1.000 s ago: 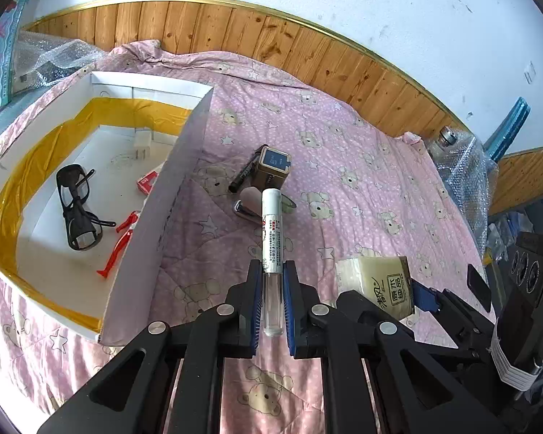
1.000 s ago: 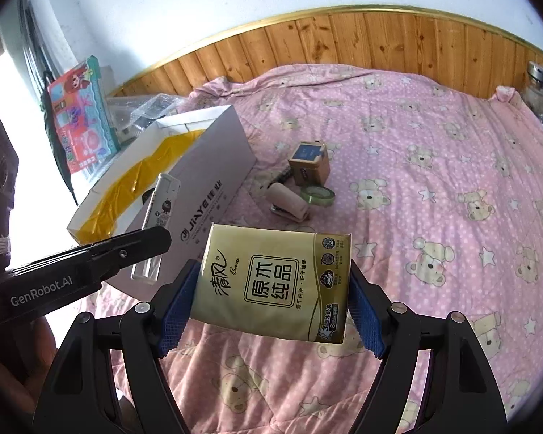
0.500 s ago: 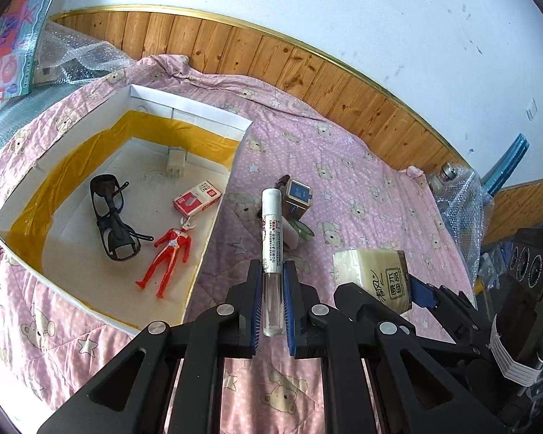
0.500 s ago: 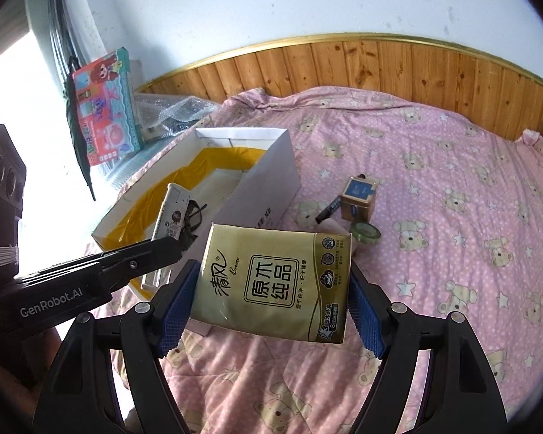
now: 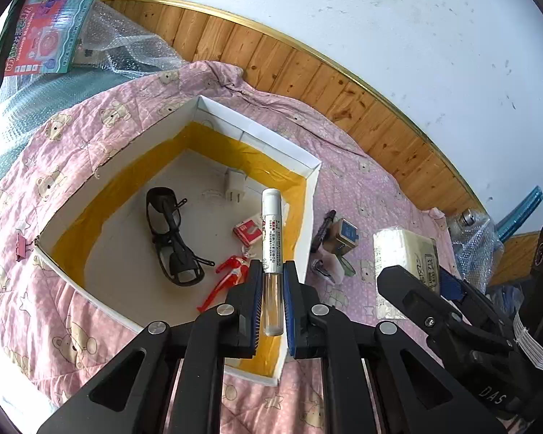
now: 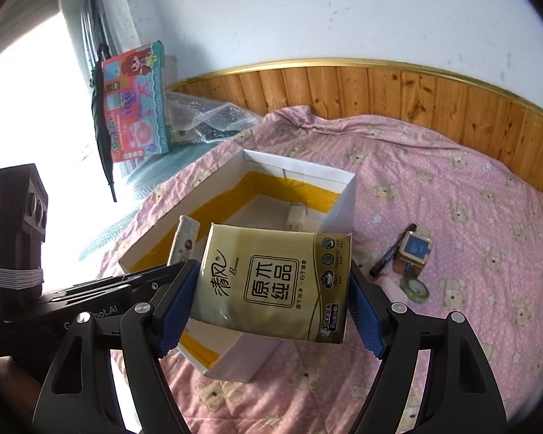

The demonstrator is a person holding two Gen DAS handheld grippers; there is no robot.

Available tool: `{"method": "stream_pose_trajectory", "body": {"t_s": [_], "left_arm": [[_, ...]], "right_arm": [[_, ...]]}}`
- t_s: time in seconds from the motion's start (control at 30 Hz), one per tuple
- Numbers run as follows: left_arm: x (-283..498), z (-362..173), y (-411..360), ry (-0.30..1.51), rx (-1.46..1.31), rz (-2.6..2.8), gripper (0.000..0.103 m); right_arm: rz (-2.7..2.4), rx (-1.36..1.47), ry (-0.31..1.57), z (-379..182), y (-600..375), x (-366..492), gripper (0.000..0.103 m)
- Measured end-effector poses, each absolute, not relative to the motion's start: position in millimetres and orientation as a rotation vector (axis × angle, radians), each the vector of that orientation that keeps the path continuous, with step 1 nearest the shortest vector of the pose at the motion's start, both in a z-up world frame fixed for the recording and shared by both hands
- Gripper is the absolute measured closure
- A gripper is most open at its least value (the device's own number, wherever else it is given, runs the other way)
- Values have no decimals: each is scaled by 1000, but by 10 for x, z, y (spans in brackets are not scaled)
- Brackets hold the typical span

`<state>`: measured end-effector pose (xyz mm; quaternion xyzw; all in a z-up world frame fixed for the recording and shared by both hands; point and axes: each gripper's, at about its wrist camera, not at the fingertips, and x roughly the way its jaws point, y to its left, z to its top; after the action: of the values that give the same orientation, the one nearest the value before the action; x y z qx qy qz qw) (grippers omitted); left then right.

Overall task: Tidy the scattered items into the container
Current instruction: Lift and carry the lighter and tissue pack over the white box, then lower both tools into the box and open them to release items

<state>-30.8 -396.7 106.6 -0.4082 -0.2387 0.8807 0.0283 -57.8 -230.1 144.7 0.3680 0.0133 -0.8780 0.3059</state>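
Daylight enters from the left of the right wrist view, where the window area (image 6: 29,108) is blown out to pure white. The white plaster wall (image 5: 344,7) is evenly lit. Shadows are soft. Both views are sharp at centre, with strong fisheye curvature and dark vignetted corners.

We see a white plastered wall (image 6: 344,11) above knotty wooden panelling (image 6: 398,90) capped by a gold trim strip (image 5: 307,49). A pink bear-print quilt (image 6: 470,209) covers what may be a bed. Daylight glares from a window (image 6: 29,108) at left.
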Motion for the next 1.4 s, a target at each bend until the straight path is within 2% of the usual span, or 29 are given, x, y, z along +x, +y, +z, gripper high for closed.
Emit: {"method": "stream_pose_trajectory", "body": {"t_s": [0.53, 0.63, 0.67, 0.7, 1.1, 1.17, 1.4], "left_arm": [[-604, 745, -4486, -852, -1388, 2693, 91], [-687, 643, -4571, -893, -1414, 2649, 82], [-694, 629, -4601, -909, -1410, 2648, 72], [-700, 620, -4630, -920, -1405, 2651, 68], [-749, 621, -4796, -953, -1397, 2674, 67], [-725, 610, -4793, -959, -1398, 2671, 65], [-682, 593, -4873, -986, -1395, 2680, 65]], "right_arm": [[-2215, 963, 63, 1385, -3124, -1072, 24], [-2197, 1001, 56, 1234, -3243, -1237, 22], [-2194, 1018, 51, 1180, -3273, -1293, 22], [-2194, 1038, 38, 1130, -3275, -1335, 22], [-2137, 1115, -14, 865, -3266, -1548, 20], [-2111, 1123, -56, 846, -3255, -1577, 14], [-2157, 1103, -161, 974, -3037, -1580, 14]]}}
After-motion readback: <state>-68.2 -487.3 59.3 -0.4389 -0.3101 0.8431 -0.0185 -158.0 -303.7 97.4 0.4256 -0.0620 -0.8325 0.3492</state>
